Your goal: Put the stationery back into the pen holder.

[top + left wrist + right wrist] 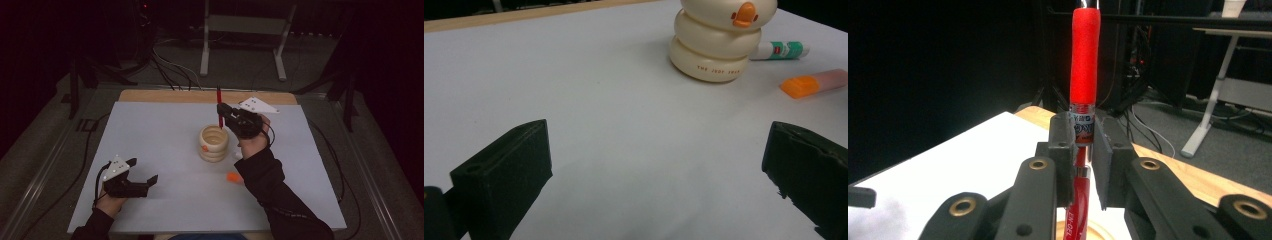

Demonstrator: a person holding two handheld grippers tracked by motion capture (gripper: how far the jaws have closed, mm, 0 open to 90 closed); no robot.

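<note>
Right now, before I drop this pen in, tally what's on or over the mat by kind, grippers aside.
Pens: 1, the red pen held upright
Holders: 1, the cream duck holder
Glue sticks: 1, the green-and-white glue stick
Orange-capped items: 1, the orange-capped item, kind unclear
Total: 4

High cam overhead; both share duck holder (214, 143).

An orange-capped marker (233, 177) lies on the white tabletop (165, 125), right of centre and towards the near edge. A glue stick with a green label (781, 50) lies just beside it, a little farther from the near edge. A strip of bare wood (165, 96) runs along the tabletop's far edge. Beyond that edge, on the grey floor, stand a white metal frame (243, 30) and loose dark cables (170, 70).
</note>
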